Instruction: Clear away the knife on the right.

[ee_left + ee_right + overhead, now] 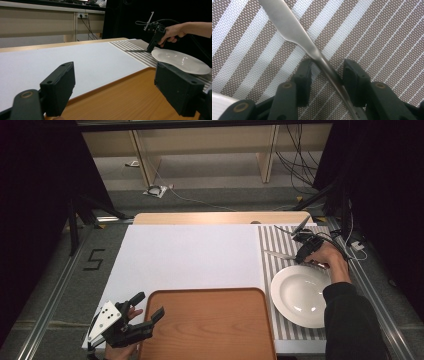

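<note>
Left gripper: jaws wide apart, low over the tray's near-left corner. Right gripper: beyond the tray's far-right corner, jaws straddling a knife, not closed.

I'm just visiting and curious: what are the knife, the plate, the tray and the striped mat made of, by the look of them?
Knife: metal, likely steel; brushed grey with a soft sheen.
Plate: probably glazed ceramic; white, glossy, with highlights in the left gripper view.
Tray: wood or wood-look laminate; visible grain, matte orange-brown.
Striped mat: woven mesh, perhaps vinyl or fabric; the weave shows close up.
</note>
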Motion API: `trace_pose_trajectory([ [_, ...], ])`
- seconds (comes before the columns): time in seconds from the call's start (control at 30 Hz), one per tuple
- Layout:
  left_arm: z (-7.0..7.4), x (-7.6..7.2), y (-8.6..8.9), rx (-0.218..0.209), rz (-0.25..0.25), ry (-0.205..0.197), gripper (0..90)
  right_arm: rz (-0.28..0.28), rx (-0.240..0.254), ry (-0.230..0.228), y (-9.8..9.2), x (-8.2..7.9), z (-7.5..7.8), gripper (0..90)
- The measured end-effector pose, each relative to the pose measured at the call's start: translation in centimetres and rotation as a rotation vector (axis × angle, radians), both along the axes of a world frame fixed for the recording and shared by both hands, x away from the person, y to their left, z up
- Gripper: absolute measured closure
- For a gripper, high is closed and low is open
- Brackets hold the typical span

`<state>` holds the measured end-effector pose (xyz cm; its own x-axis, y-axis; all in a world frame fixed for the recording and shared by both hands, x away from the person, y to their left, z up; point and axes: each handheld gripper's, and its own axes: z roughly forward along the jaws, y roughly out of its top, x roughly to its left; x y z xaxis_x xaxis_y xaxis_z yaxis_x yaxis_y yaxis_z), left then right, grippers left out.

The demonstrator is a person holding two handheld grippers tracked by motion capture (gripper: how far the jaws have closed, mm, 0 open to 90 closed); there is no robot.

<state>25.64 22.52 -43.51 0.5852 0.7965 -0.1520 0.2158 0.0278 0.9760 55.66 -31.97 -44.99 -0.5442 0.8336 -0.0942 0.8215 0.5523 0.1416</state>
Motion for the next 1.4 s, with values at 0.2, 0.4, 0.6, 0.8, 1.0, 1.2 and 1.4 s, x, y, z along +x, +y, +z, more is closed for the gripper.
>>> trace_pose_trajectory([
  [0.2, 0.0, 0.0, 0.0, 0.001, 0.0, 0.001, 16.9, 0.018, -0.032, 0.023, 0.2, -0.1, 0.1, 63.6],
  [0.4, 0.0, 0.0, 0.0, 0.0, 0.0, 0.0, 17.0, 0.066, -0.076, 0.043, 0.7, 0.0, 0.1, 68.4],
  [0.6, 0.0, 0.0, 0.0, 0.0, 0.0, -0.003, 17.0, 0.117, -0.101, 0.056, 1.2, 0.0, 0.1, 79.1],
  [0.8, 0.0, 0.0, 0.0, 0.001, 0.0, -0.002, 17.1, 0.137, -0.112, 0.048, 1.4, -0.1, 0.0, 79.9],
  [1.0, 0.0, 0.0, 0.0, 0.0, 0.001, 0.0, 17.2, 0.164, -0.11, 0.033, 1.4, -0.4, 0.1, 80.5],
  [1.2, 0.0, 0.0, 0.0, 0.003, 0.0, 0.001, 17.4, 0.196, -0.108, -0.063, 1.7, -0.7, 1.2, 80.7],
  [1.4, 0.0, 0.0, 0.0, 0.002, 0.001, -0.002, 17.4, 0.238, -0.114, -0.249, 2.4, -1.5, 3.6, 80.8],
])
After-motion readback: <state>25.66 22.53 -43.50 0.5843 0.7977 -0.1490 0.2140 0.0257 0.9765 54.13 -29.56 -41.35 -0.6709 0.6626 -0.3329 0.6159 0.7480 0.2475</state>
